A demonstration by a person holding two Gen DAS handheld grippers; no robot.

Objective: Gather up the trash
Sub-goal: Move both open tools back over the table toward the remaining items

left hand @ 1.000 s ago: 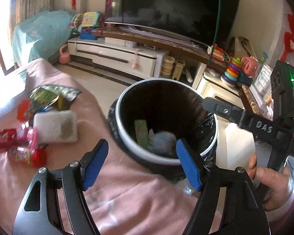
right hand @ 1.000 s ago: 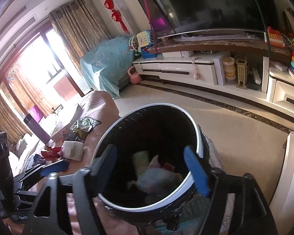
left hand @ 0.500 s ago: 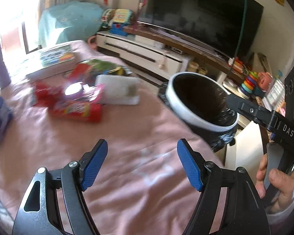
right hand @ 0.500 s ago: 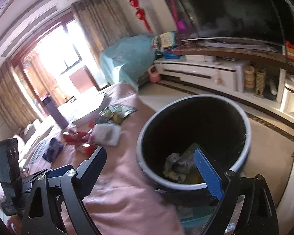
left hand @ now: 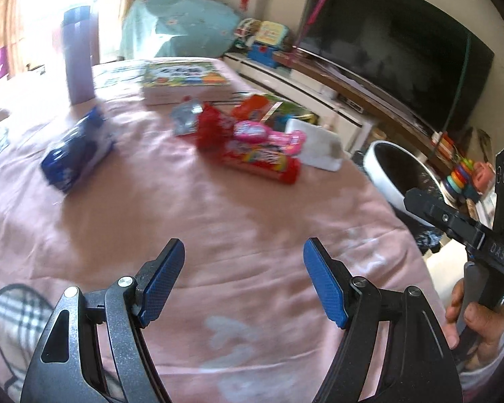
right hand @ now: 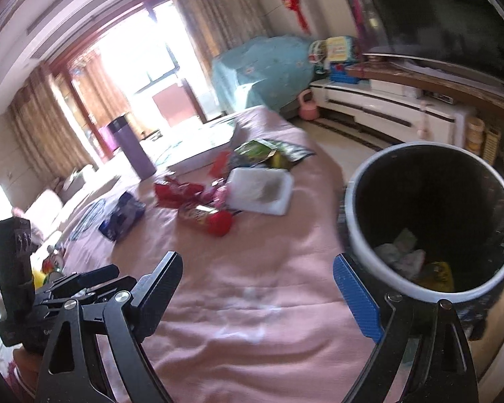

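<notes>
A pink cloth (left hand: 191,221) covers the table. In the left wrist view the left gripper (left hand: 244,280) is open and empty, the snack wrappers (left hand: 258,147) lying well ahead. In the right wrist view the right gripper (right hand: 257,297) is open and empty; the trash bin (right hand: 356,231) stands beside the table, with the wrappers on the cloth to its left.

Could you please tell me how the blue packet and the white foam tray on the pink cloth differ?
The blue packet is dark blue and plump; the white foam tray is pale, flat and open-topped. The packet lies alone, far from the bin; the tray touches other wrappers, nearer the bin. Both rest on the pink cloth.
</notes>
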